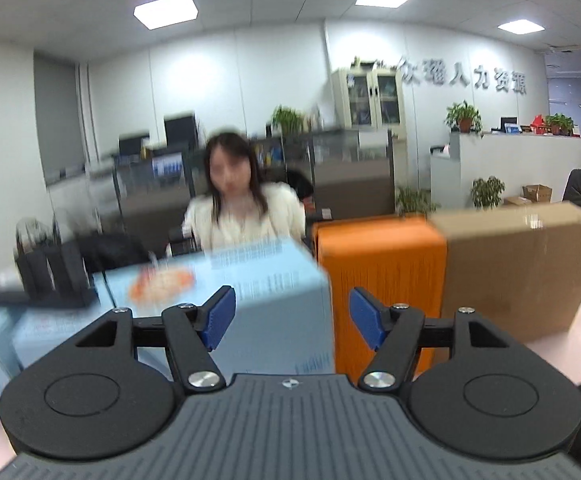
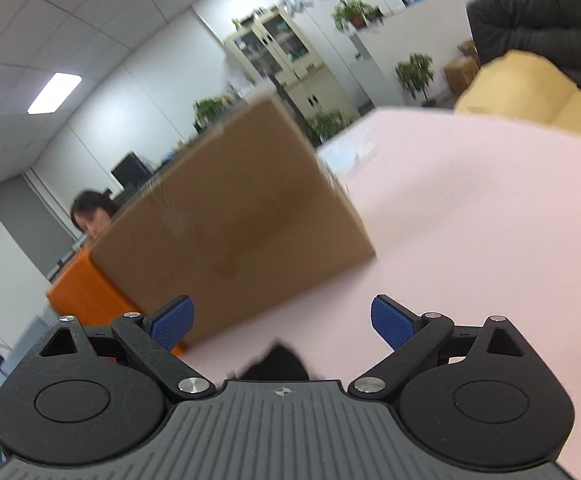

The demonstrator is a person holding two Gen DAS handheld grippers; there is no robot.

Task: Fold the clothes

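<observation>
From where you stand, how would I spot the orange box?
Find the pink table and the row of boxes along its far edge. The orange box stands upright between a pale blue printed carton and a plain brown cardboard box, the only bright, ribbed one.

Pale pink bench (image 2: pixel 470 220), plain brown box (image 2: pixel 234 204), ribbed orange case (image 1: pixel 382 276), light blue carton (image 1: pixel 266 300) with an orange picture, blue gripper pads (image 1: pixel 220 316)

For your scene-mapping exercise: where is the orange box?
In the left wrist view, the orange box stands centre-right on the pink table, between a light-blue carton and brown cardboard box.
</observation>
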